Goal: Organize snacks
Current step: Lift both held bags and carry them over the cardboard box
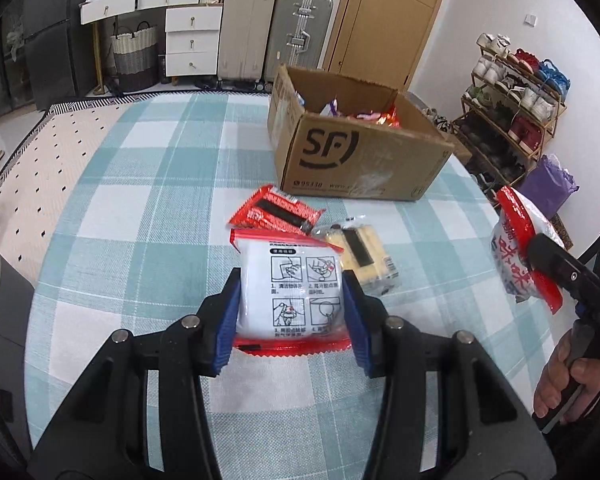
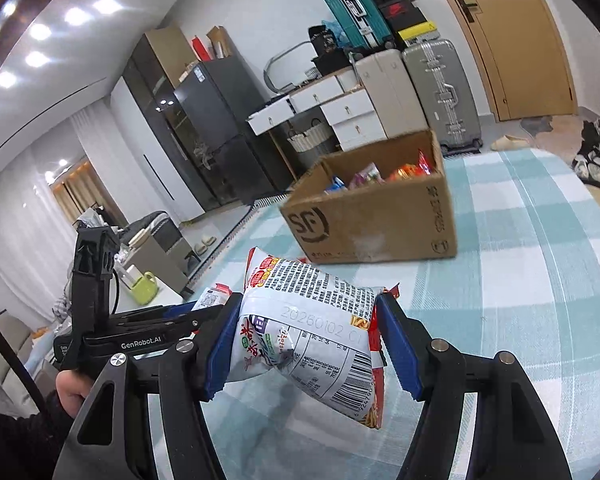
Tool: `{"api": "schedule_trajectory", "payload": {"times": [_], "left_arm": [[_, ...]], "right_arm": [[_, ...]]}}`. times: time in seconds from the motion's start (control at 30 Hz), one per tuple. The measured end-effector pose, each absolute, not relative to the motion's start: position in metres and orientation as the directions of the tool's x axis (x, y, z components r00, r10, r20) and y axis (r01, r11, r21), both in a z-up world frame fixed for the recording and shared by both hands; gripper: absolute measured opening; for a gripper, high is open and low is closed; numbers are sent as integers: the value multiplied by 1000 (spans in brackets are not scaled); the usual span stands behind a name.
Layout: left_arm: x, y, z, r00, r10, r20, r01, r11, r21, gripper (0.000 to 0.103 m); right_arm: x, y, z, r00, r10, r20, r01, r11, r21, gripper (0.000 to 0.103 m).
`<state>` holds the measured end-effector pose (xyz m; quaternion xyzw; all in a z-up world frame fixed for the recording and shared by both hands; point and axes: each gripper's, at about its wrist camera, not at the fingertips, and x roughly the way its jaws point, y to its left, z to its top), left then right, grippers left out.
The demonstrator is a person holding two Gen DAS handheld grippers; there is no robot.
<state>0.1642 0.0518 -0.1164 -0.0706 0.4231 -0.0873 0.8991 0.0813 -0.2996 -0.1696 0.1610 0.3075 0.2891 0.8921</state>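
My left gripper (image 1: 291,294) is shut on a white packet with red sealed ends (image 1: 290,280), lifted just above the checked tablecloth. Behind it lie a red packet (image 1: 276,212) and a yellow snack in clear wrap (image 1: 364,258) on the cloth. My right gripper (image 2: 306,338) is shut on a puffy white and red noodle-snack bag (image 2: 312,340), held in the air; the same bag (image 1: 520,248) and gripper show at the right of the left wrist view. An open SF cardboard box (image 1: 360,152) (image 2: 380,216) with several snack packs inside stands farther back on the table.
The table wears a blue-and-white checked cloth (image 1: 160,184). Its right edge drops off toward a shoe rack (image 1: 516,108) and a purple bag (image 1: 550,186). Suitcases (image 1: 276,28), white drawers (image 1: 192,40) and a door stand behind the table. A hand (image 1: 568,384) grips the right tool.
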Motion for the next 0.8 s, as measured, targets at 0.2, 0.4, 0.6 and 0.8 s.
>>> {"api": "schedule_trajectory", "payload": {"times": [0.2, 0.4, 0.6, 0.8], "left_arm": [[155, 56, -76, 666, -245, -705, 129, 968, -215, 44], [149, 53, -30, 719, -267, -642, 178, 963, -201, 44], [148, 41, 25, 773, -277, -571, 236, 961, -148, 44], [160, 25, 68, 822, -213, -528, 216, 975, -58, 45]], "right_arm": [[75, -295, -130, 645, 634, -427, -460, 768, 445, 67], [69, -296, -88, 671, 627, -396, -485, 775, 405, 67], [88, -303, -47, 672, 639, -375, -480, 761, 437, 67], [114, -295, -4, 667, 647, -369, -510, 758, 406, 67]]}}
